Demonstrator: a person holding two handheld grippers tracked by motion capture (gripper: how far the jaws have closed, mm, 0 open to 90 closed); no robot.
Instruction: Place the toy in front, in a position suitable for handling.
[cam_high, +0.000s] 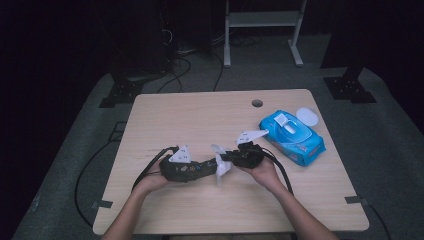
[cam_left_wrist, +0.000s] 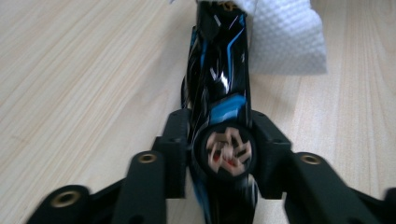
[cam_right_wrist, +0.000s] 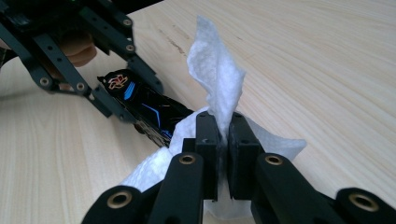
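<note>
Wiping black-and-blue bar (cam_left_wrist: 219, 88), gripped between left gripper (cam_left_wrist: 224, 154) jaws above table (cam_high: 200, 115): keep right gripper (cam_right_wrist: 223, 140) clamped on wet wipe (cam_right_wrist: 217, 70), stroking along bar's far end evenly.

wipe (cam_left_wrist: 285, 37) | top cut off | pack (cam_high: 292, 137) print unreadable

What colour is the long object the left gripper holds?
Glossy black object with blue streaks, clearest in the left gripper view.
</note>
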